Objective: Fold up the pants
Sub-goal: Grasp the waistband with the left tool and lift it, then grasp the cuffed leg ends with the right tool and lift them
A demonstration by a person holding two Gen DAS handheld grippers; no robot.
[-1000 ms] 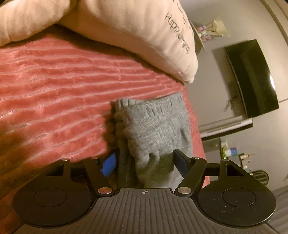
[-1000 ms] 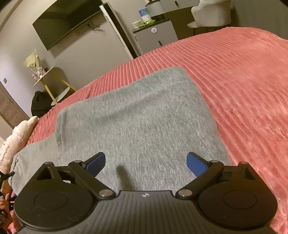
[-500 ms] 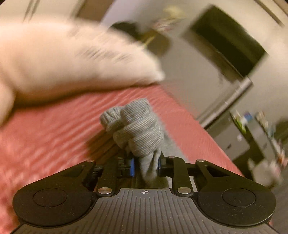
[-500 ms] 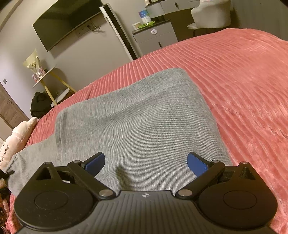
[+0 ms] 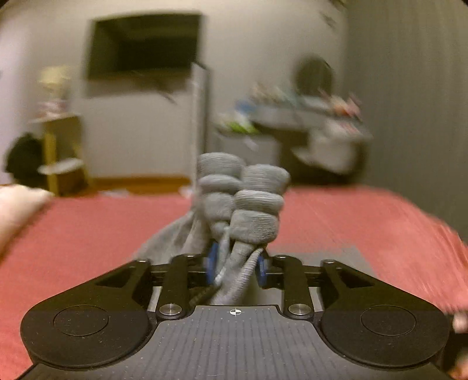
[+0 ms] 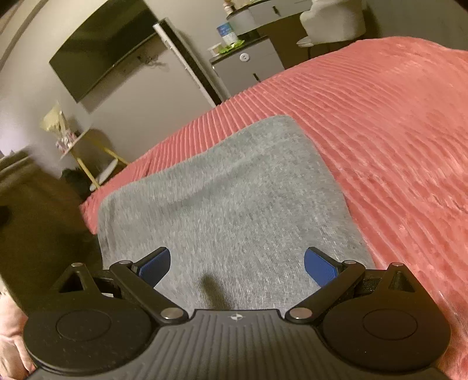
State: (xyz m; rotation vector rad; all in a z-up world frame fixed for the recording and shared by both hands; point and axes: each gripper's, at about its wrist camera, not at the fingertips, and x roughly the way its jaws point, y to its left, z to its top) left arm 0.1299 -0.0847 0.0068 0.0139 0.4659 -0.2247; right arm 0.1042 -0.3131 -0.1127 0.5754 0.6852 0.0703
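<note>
The grey knit pants (image 6: 234, 198) lie flat on the pink ribbed bedspread (image 6: 395, 140) in the right wrist view. My right gripper (image 6: 237, 263) is open and empty, its blue pads spread just over the near part of the cloth. In the left wrist view my left gripper (image 5: 236, 267) is shut on the bunched ribbed end of the pants (image 5: 248, 210), which stands up between the blue pads, lifted off the bedspread (image 5: 73, 228). The rest of that leg trails down behind it.
A pale pillow (image 5: 17, 204) lies at the left edge of the bed. Beyond the bed are a wall TV (image 6: 102, 55), a yellow side table (image 6: 87, 146), a grey cabinet (image 6: 248, 67) and a white chair (image 6: 330, 20).
My left gripper closed on the pants' ribbed end, lifted it and swung round from the pillow toward the TV wall. In the right view the pants' left end has left the bed.
</note>
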